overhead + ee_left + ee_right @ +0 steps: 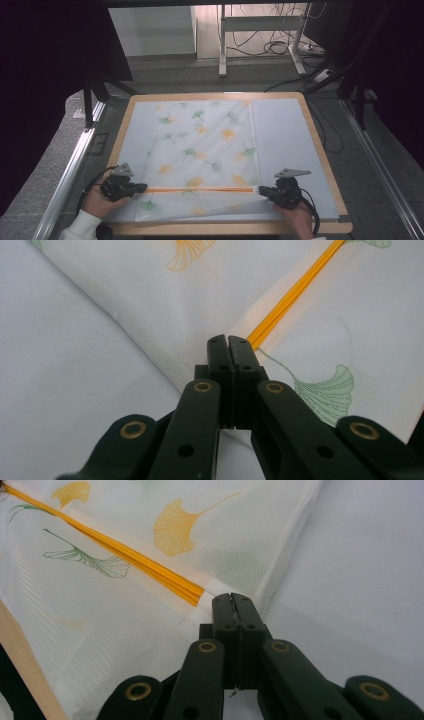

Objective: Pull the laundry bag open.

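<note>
Cloth [202, 150] with leaf print lay on the table [320, 150]. Its folded near edge, with an orange stripe [200, 189], ran straight between the left hand-held gripper [141, 188] and the right hand-held gripper [261, 190], each clamped tight on one end.

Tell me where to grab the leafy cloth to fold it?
Grab the leafy cloth at the two ends of its orange-striped edge, coming in from the left and right sides. That edge lies straight and near, so a pinch at each end lifts it evenly. The left tongs and right tongs pinch there now.
</note>
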Demonstrator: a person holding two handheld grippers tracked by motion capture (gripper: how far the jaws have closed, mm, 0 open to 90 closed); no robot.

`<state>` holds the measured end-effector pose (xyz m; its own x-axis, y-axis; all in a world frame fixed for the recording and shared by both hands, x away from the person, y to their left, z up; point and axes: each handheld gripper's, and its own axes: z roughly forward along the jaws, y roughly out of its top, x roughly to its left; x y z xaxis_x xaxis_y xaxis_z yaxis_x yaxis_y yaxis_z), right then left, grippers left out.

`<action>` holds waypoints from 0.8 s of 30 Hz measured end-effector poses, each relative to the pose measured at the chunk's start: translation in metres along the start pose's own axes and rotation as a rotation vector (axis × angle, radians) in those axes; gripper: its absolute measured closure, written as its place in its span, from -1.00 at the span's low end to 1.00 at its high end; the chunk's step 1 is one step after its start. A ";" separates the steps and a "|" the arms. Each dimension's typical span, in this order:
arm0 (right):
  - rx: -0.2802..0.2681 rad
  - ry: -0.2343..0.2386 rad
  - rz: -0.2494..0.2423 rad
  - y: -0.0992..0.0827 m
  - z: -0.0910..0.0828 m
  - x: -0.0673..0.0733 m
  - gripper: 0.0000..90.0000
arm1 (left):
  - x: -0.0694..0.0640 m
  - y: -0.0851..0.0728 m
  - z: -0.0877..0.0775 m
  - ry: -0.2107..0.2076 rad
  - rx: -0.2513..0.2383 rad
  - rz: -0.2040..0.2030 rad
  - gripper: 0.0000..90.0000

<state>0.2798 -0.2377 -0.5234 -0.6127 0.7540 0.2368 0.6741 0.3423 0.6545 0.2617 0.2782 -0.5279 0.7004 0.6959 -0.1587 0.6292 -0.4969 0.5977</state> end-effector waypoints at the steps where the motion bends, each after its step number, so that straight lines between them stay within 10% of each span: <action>1: 0.002 -0.006 -0.011 0.000 0.000 0.001 0.96 | 0.000 0.000 0.000 0.002 0.000 0.006 0.99; 15: -0.190 -0.042 -0.025 0.007 -0.022 0.005 0.31 | -0.004 0.010 -0.018 0.073 -0.220 -0.039 0.24; 24: -0.223 -0.105 0.031 0.020 -0.020 -0.027 0.05 | 0.009 0.032 -0.002 0.124 -0.298 -0.098 -0.11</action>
<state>0.3017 -0.2627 -0.5022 -0.5393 0.8203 0.1905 0.5766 0.1948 0.7935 0.2878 0.2699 -0.5084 0.5838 0.7995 -0.1410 0.5526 -0.2641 0.7905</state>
